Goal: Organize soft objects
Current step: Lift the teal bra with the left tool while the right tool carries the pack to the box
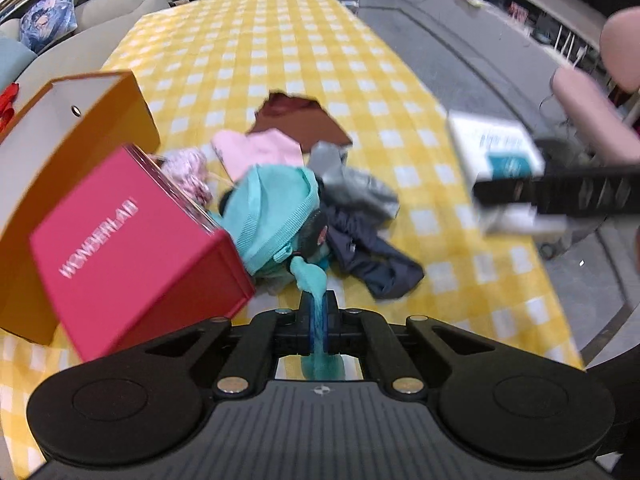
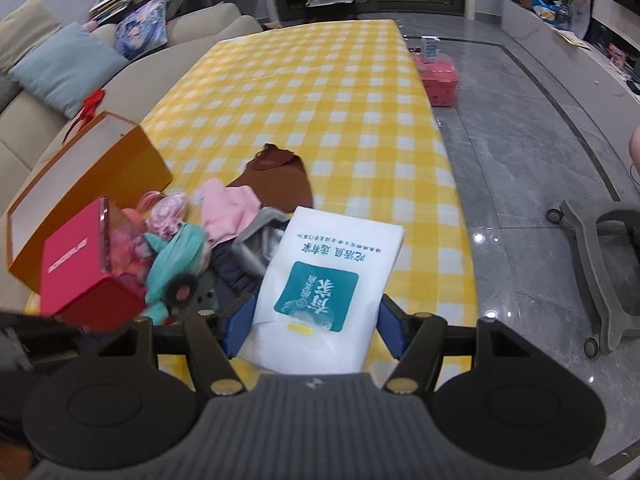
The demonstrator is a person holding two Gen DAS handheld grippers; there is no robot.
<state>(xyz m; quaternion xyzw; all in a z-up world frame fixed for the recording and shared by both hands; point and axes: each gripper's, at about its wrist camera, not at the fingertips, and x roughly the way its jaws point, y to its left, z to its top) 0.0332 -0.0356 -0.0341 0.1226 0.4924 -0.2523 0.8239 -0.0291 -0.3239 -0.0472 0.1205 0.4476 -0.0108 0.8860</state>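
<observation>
A pile of soft clothes lies on the yellow checked tablecloth (image 1: 280, 60): a teal knit piece (image 1: 276, 212), a pink one (image 1: 260, 152), a brown one (image 1: 296, 120), a grey one (image 1: 356, 184) and a dark navy one (image 1: 376, 260). My left gripper (image 1: 318, 304) is shut on a stretched tail of the teal piece. My right gripper (image 2: 314, 320) is shut on a white packet with a teal label (image 2: 324, 280), held above the table's near edge; the packet also shows in the left wrist view (image 1: 496, 152). The teal piece (image 2: 176, 264) shows in the right wrist view too.
A red box (image 1: 132, 244) leans against an open orange box (image 1: 80, 128) left of the pile. A sofa with cushions (image 2: 60, 68) stands left of the table. A pink case (image 2: 438, 76) sits on the grey floor, and an office chair base (image 2: 600, 248) is to the right.
</observation>
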